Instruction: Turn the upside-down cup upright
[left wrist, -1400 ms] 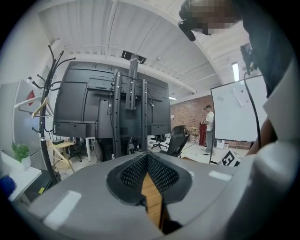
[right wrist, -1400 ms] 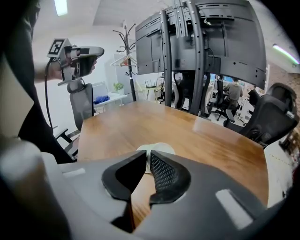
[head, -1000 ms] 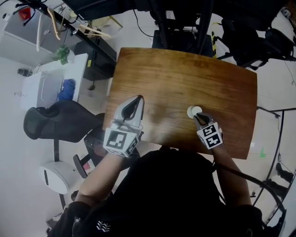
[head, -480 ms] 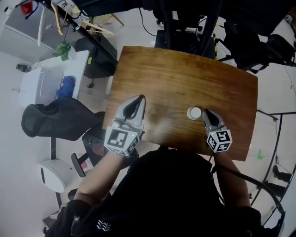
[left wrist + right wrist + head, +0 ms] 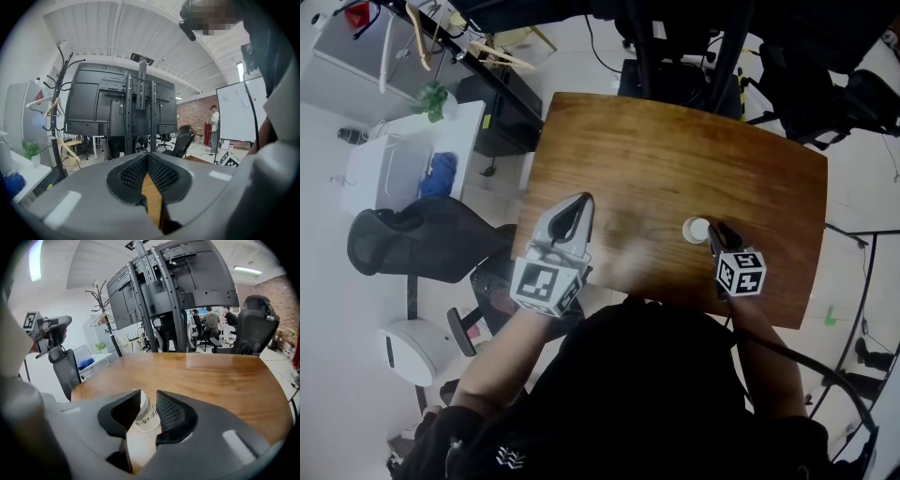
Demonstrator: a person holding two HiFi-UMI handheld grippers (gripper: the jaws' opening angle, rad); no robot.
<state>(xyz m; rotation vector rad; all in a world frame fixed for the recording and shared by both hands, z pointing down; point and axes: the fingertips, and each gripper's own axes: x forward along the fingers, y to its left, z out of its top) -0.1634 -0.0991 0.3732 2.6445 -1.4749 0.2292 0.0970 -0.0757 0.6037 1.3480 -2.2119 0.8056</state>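
The upside-down cup (image 5: 146,418) stands on the desk (image 5: 211,376) between the jaws of my right gripper (image 5: 147,398), which have just been opening and do not press it; I should close on its middle before rolling. My left gripper (image 5: 148,159) is closed, empty

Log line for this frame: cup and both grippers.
small white paper cup: upside-down on brown wooden table | right gripper: jaws just opening, cup between them, not pressed | left gripper: shut, empty
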